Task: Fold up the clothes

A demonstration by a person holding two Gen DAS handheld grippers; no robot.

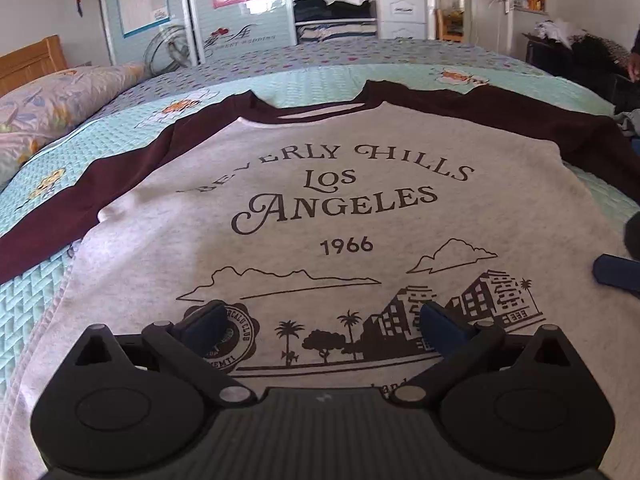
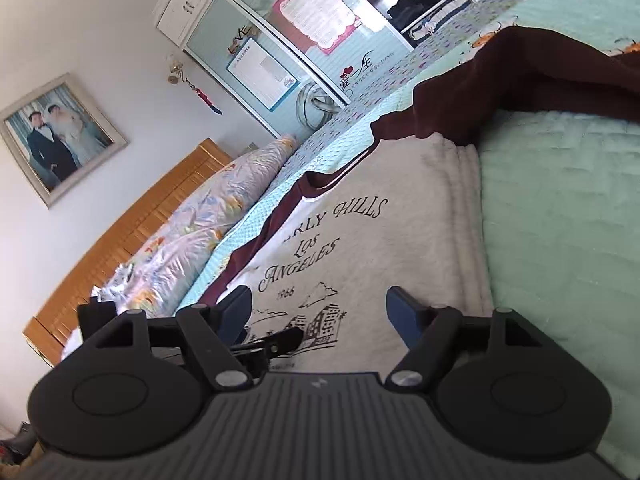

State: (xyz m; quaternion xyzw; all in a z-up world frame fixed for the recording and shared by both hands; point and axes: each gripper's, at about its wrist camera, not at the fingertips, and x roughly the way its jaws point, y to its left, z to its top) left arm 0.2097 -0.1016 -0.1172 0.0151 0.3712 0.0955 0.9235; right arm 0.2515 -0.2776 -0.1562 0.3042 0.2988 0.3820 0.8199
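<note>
Both sets of jaws stand wide apart with nothing between them. The left gripper [image 1: 320, 322] hovers over the lower chest of the sweatshirt [image 1: 320, 216], just above the printed palm trees and buildings. The right gripper [image 2: 318, 312] is tilted over the garment's right side, its blue fingertips [image 2: 400, 312] clear of the cloth.

The sweatshirt lies face up on the bed [image 1: 40, 288], on a pale green quilted cover. Its body is light grey with dark maroon raglan sleeves and neckband, and reads "Beverly Hills Los Angeles 1966" over a line drawing of clouds and a street. The collar points toward the wardrobe [image 1: 240, 8] at the far side, hem toward the grippers, so its long axis runs across the bed; the sleeves spread out to either side. A flowered pillow [image 1: 44, 108] sits by the wooden headboard [image 2: 120, 248]
</note>
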